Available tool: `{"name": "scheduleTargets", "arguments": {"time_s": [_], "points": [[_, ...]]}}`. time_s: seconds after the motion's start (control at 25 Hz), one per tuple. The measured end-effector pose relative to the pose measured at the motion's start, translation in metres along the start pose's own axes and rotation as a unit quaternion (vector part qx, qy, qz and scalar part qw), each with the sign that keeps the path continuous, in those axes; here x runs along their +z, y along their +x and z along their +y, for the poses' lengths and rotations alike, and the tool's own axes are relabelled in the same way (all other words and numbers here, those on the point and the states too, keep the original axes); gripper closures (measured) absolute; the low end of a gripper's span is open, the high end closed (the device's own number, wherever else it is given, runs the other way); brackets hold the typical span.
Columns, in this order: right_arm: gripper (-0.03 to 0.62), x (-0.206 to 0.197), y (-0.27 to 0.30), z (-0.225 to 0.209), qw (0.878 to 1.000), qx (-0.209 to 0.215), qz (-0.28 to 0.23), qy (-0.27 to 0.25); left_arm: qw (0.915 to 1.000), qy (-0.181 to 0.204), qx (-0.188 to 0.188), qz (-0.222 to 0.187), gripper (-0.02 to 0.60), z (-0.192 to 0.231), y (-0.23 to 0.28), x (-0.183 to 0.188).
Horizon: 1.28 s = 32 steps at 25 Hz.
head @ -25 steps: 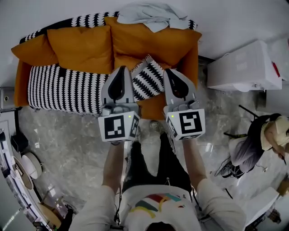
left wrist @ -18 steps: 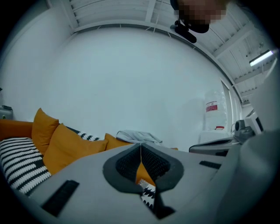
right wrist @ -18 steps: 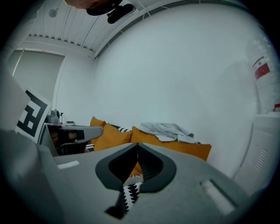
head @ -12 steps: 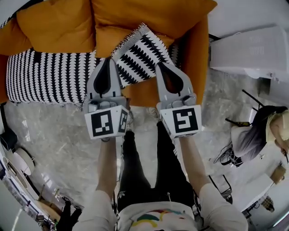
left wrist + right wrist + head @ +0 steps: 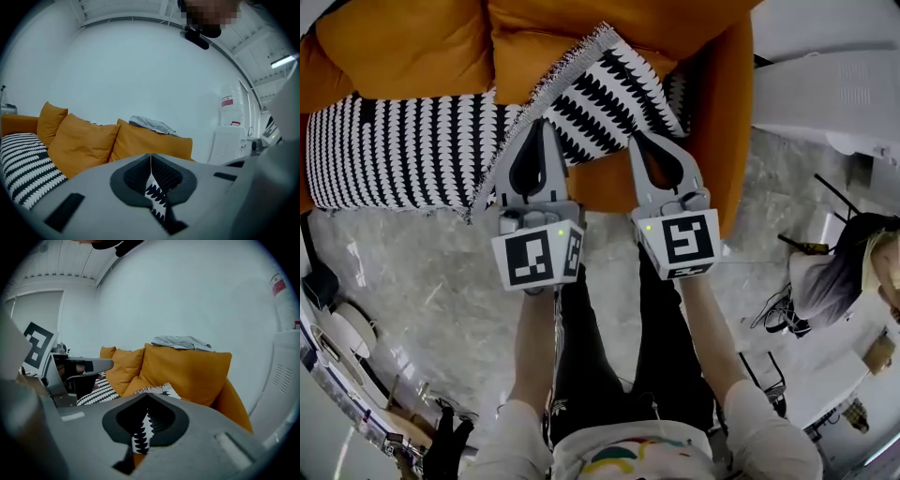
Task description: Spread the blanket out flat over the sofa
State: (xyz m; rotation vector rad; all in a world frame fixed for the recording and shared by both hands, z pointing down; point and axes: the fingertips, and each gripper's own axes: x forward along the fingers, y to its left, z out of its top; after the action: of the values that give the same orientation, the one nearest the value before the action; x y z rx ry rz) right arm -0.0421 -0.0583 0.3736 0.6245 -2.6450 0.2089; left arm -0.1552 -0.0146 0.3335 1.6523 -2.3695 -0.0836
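1. One black-and-white blanket (image 5: 412, 155): flat over the left of the seat, right end folded back at an angle, fringed edge uppermost.
2. Gripped along the near edge by two tools: left gripper (image 5: 536, 126) clamped on a thin fold of the cloth, right gripper (image 5: 637, 141) clamped on another fold just beside it.
3. Beneath it, one orange sofa (image 5: 727, 112), right part of the seat uncovered as yet.
4. Probable slip: only a thin pinch in each, so a sharp tug could pull the cloth free.
5. Probable skew: uneven pull from the two sides, leaving a diagonal crease or a bare corner.
6. Three orange cushions (image 5: 82, 143) along the back, near enough to catch the fringe.
7. One grey cloth (image 5: 151, 124) on the backrest top, well apart from the blanket.
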Motion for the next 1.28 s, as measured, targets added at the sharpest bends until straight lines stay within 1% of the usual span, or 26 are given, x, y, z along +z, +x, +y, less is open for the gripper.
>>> {"name": "scheduleTargets", "arguments": {"time_s": [0.08,0.16,0.24,0.32,0.4,0.52,0.56,0.72,0.8,0.92,1.04,1.08,1.16,1.28], "points": [[0.581,0.002,0.009,-0.004,1.000,0.013,0.004,0.001,1.0000,0.000,0.001,0.000,0.563,0.001,0.005,0.000],[0.491,0.008,0.025,-0.011,1.000,0.025,0.009,-0.013,1.0000,-0.005,0.001,-0.001,0.563,0.004,0.012,0.001],[0.484,0.019,0.047,-0.024,0.999,0.026,0.009,-0.036,1.0000,-0.009,0.001,-0.002,0.563,0.008,0.021,0.000],[0.484,0.033,0.072,-0.042,0.998,0.018,0.003,-0.058,0.9999,-0.014,-0.001,0.000,0.563,0.011,0.029,0.000],[0.484,0.042,0.100,-0.060,0.997,0.011,0.010,-0.077,0.9999,-0.016,-0.002,0.002,0.563,0.012,0.036,0.000],[0.482,0.034,0.144,-0.082,0.994,0.018,0.064,-0.090,0.9998,-0.018,-0.002,0.003,0.563,0.014,0.041,0.000],[0.468,0.027,0.157,-0.086,0.992,0.025,0.087,-0.091,0.9998,-0.019,-0.001,0.004,0.562,0.015,0.043,-0.001],[0.447,-0.001,0.188,-0.090,0.980,0.061,0.173,-0.081,0.9997,-0.024,0.002,0.010,0.561,0.021,0.047,-0.004],[0.447,-0.006,0.195,-0.090,0.976,0.065,0.194,-0.078,0.9995,-0.029,0.006,0.012,0.561,0.025,0.048,-0.003],[0.448,-0.006,0.197,-0.089,0.973,0.065,0.207,-0.078,0.9992,-0.034,0.011,0.016,0.562,0.030,0.043,-0.001],[0.468,-0.010,0.196,-0.086,0.969,0.065,0.222,-0.084,0.9991,-0.035,0.015,0.020,0.563,0.034,0.037,-0.002],[0.490,-0.013,0.195,-0.086,0.968,0.063,0.227,-0.084,0.9990,-0.036,0.016,0.021,0.562,0.035,0.035,-0.004],[0.577,-0.019,0.193,-0.086,0.968,0.060,0.227,-0.084,0.9988,-0.039,0.017,0.022,0.562,0.037,0.033,-0.009],[0.580,-0.015,0.182,-0.083,0.972,0.053,0.209,-0.097,0.9989,-0.038,0.015,0.022,0.562,0.039,0.028,-0.010]]}}
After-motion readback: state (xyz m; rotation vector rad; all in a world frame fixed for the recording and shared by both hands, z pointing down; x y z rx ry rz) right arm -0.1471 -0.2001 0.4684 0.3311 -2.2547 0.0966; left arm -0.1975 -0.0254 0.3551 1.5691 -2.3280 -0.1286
